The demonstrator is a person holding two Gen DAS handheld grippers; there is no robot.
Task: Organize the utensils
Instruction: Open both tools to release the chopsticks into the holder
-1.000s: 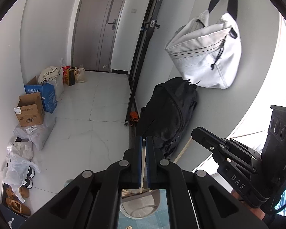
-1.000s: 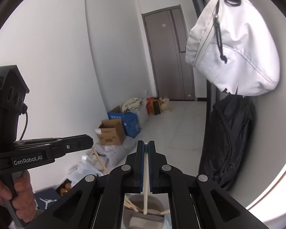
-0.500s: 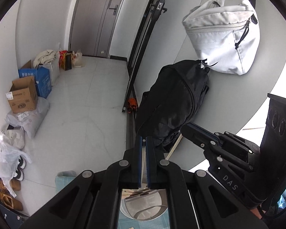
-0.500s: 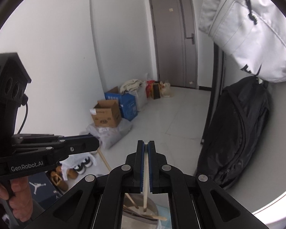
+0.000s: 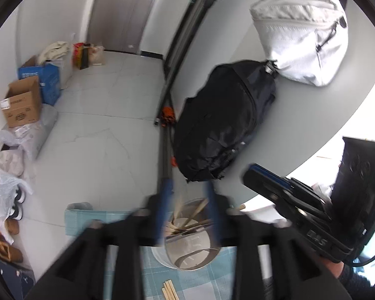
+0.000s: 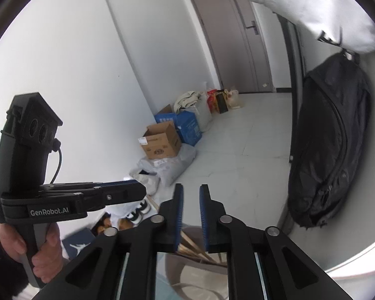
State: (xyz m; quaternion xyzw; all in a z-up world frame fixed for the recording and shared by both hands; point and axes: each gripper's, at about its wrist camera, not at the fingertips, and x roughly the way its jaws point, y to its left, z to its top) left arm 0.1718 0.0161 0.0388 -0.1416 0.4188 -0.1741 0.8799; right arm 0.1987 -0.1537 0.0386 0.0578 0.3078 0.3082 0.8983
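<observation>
Left wrist view, left gripper (image 5: pixel 187 212): blurred; its blue-padded jaws stand apart and have just been opening; nothing is pinched between them.
Left wrist view, holder (image 5: pixel 187 250): a round metal holder sits right below the gap in the jaws, on a blue checked cloth (image 5: pixel 212 282).
Left wrist view, chopsticks in holder (image 5: pixel 187 222): pale wooden sticks lean inside the holder, their tips fanned toward its far rim.
Left wrist view, loose chopsticks (image 5: pixel 170 291): a few more lie flat on the cloth nearer the camera, apart from the holder. Only this view shows them.
Left wrist view, right gripper (image 5: pixel 287 200): seen from the side at right, just beside the holder.
Left wrist view, background: a black backpack (image 5: pixel 225 125) hangs below a white bag (image 5: pixel 302 37); a cardboard box (image 5: pixel 22 105) stands at the far left.

Right wrist view, right gripper (image 6: pixel 189 215): sharp; its jaws have just been opening to a narrow gap, with nothing held.
Right wrist view, holder (image 6: pixel 195 275): only part of the rim shows beneath the jaws, with chopsticks (image 6: pixel 190 243) leaning inside.
Right wrist view, left gripper (image 6: pixel 127 192): reaches in from the left; whether it is parted cannot be told from this side.
Right wrist view, hand (image 6: pixel 37 247): wrapped around the left gripper's handle. Only this view shows it.
Right wrist view, background: the backpack (image 6: pixel 330 137) and the box (image 6: pixel 160 142).
</observation>
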